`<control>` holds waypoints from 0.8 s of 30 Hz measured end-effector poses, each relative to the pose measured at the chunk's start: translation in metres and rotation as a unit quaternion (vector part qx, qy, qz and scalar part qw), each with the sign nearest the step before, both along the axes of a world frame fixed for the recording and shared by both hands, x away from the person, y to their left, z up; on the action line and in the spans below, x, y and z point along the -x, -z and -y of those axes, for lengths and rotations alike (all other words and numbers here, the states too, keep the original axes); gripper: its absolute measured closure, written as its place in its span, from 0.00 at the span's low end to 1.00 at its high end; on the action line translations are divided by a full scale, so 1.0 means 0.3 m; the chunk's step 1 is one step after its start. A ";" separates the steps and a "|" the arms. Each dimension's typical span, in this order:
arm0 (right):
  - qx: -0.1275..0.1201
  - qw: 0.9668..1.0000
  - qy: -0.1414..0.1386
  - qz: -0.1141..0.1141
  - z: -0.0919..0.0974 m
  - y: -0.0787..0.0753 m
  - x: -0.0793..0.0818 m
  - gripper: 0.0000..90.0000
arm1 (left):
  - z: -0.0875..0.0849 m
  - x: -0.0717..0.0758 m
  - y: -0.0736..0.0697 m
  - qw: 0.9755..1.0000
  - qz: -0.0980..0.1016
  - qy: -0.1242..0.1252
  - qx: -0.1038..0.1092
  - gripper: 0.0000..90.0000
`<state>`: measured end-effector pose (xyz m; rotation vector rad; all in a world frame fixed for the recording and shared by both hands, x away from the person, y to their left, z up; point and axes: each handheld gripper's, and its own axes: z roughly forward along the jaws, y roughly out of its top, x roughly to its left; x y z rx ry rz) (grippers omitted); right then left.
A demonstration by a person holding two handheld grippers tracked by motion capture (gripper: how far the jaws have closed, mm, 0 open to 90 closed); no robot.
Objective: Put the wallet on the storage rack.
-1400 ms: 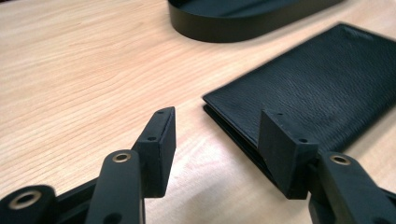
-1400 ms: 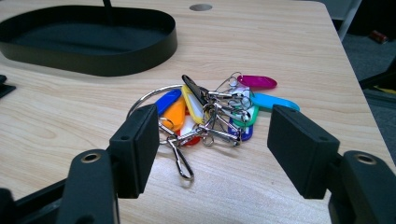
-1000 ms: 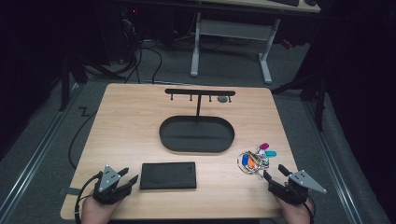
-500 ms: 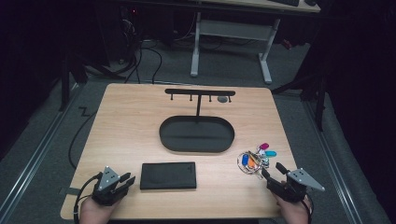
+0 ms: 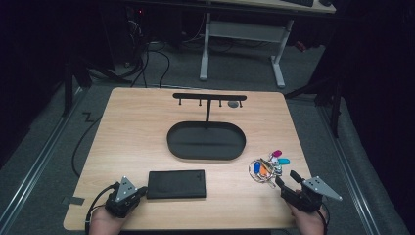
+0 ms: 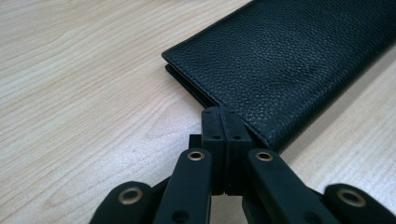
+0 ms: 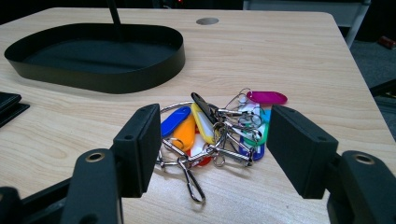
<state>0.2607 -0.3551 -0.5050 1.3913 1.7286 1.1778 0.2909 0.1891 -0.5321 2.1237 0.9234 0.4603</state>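
Observation:
A black leather wallet (image 5: 176, 184) lies flat near the table's front edge; in the left gripper view the wallet (image 6: 299, 60) has its corner just beyond my jaws. My left gripper (image 5: 140, 192) (image 6: 225, 122) is shut with nothing between its jaws, just left of the wallet. A bunch of keys with coloured tags on a metal ring (image 5: 266, 167) (image 7: 215, 130) lies at the front right. My right gripper (image 5: 287, 181) (image 7: 212, 149) stands open, its jaws just short of the keys.
A black oval tray (image 5: 205, 152) (image 7: 98, 77) sits mid-table, with a thin post rising to a hook bar (image 5: 209, 97). A grey round grommet (image 5: 233, 104) is set in the tabletop behind it. Metal desk legs (image 5: 278, 49) stand on the floor beyond.
Both grippers have barely moved; the right one has edged slightly toward the keys.

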 end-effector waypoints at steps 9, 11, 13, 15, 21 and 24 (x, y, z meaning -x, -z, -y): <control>-0.003 1.000 -0.015 0.000 -0.024 -0.003 -0.031 0.40 | 0.047 0.082 -0.001 0.998 -0.008 0.059 -0.003 1.00; -0.003 1.000 -0.018 0.000 -0.033 -0.003 -0.040 0.40 | 0.075 0.102 0.002 0.997 -0.007 0.081 -0.007 0.99; -0.002 1.000 -0.020 -0.002 -0.037 -0.003 -0.044 0.40 | 0.088 0.109 0.000 0.996 -0.007 0.090 -0.011 0.98; -0.002 1.000 -0.024 -0.002 -0.042 -0.002 -0.051 0.40 | 0.107 0.122 -0.002 0.995 -0.002 0.100 -0.019 0.97; -0.003 1.000 -0.021 0.000 -0.040 -0.003 -0.047 0.40 | 0.076 0.125 -0.030 0.996 0.015 0.083 -0.008 0.96; -0.004 1.000 -0.015 0.000 -0.028 -0.002 -0.038 0.40 | 0.057 0.111 -0.049 0.997 0.033 0.064 0.011 0.94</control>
